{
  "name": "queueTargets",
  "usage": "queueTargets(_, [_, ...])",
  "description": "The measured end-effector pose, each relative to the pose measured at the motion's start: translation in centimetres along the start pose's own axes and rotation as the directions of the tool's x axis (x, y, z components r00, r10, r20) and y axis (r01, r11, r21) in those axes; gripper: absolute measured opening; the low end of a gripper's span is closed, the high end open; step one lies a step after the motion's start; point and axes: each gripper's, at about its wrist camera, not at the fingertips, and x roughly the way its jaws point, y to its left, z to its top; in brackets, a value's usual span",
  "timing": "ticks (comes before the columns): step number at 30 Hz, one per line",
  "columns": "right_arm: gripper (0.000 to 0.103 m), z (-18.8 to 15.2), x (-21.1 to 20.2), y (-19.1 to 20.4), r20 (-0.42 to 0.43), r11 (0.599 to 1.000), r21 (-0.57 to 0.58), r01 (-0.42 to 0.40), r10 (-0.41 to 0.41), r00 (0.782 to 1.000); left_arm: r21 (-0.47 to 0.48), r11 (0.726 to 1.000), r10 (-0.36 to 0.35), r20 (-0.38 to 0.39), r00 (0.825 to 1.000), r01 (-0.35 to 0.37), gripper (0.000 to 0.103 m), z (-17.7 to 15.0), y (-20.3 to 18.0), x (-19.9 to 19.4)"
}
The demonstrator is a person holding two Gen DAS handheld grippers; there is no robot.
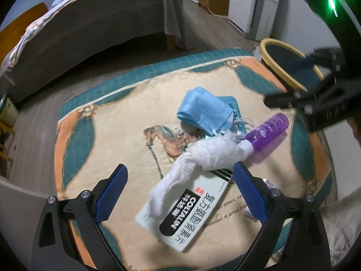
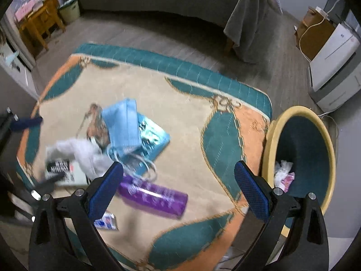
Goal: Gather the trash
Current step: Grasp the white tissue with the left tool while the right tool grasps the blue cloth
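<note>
Trash lies on a patterned rug: a white crumpled tissue across a white medicine box, a blue face mask on a teal packet, and a purple bottle. My left gripper is open, low over the box and tissue. My right gripper is open and empty above the rug, the purple bottle by its left finger. The yellow-rimmed bin stands right of the rug and holds crumpled wrappers. The right gripper also shows in the left wrist view.
A small white-and-blue packet lies near the rug's front edge. A bed with a grey cover stands behind the rug. A white appliance and a cardboard box stand at the right. A wooden stool stands far left.
</note>
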Motion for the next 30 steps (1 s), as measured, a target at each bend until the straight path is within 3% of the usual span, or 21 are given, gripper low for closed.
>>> queueTargets(5, [0.091,1.5,1.4,0.7,-0.001,1.000,0.029,-0.011,0.011,1.000,0.004,1.000,-0.027,-0.034,0.999,0.027,0.087,0.3,0.2,1.8])
queueTargets(7, [0.088,1.9,2.5,1.1,-0.016,0.997,0.062,-0.038,0.039,0.999,0.008,0.999,-0.044,-0.049,0.998,0.045,0.073,0.3,0.2,2.4])
queueTargets(14, [0.077,2.9,5.9,3.6,-0.077,0.983,0.120,-0.139,0.149,0.986,0.022,0.992,-0.119,-0.093,0.989,0.121,0.047,0.0,0.5,4.0])
queueTargets(17, [0.050,3.0,7.3,4.3,-0.128,0.984,0.116,-0.138,0.153,0.980,0.022,0.992,-0.125,-0.087,0.988,0.128,0.028,-0.1,1.0,3.9])
queueTargets(18, [0.041,3.1,7.3,4.3,-0.121,0.984,0.120,-0.133,0.148,0.982,0.009,0.990,-0.138,-0.084,0.987,0.140,0.016,-0.1,1.4,3.8])
queueTargets(19, [0.034,3.2,7.2,4.2,-0.116,0.980,0.130,-0.148,0.163,0.980,-0.002,0.989,-0.150,-0.082,0.985,0.150,0.010,-0.2,1.6,3.7])
queueTargets(20, [0.025,3.3,7.1,4.1,-0.114,0.976,0.144,-0.165,0.182,0.977,-0.013,0.986,-0.165,-0.077,0.983,0.164,0.010,-0.2,1.8,3.5])
queueTargets(23, [0.018,3.6,6.4,3.9,-0.092,0.973,0.154,-0.173,0.188,0.978,0.006,0.987,-0.158,-0.047,0.986,0.159,0.007,0.0,1.7,2.8])
queueTargets(30, [0.017,4.7,2.6,3.0,0.018,0.966,0.166,-0.197,0.197,0.980,-0.017,0.987,-0.161,0.057,0.985,0.162,0.006,1.7,2.1,0.2])
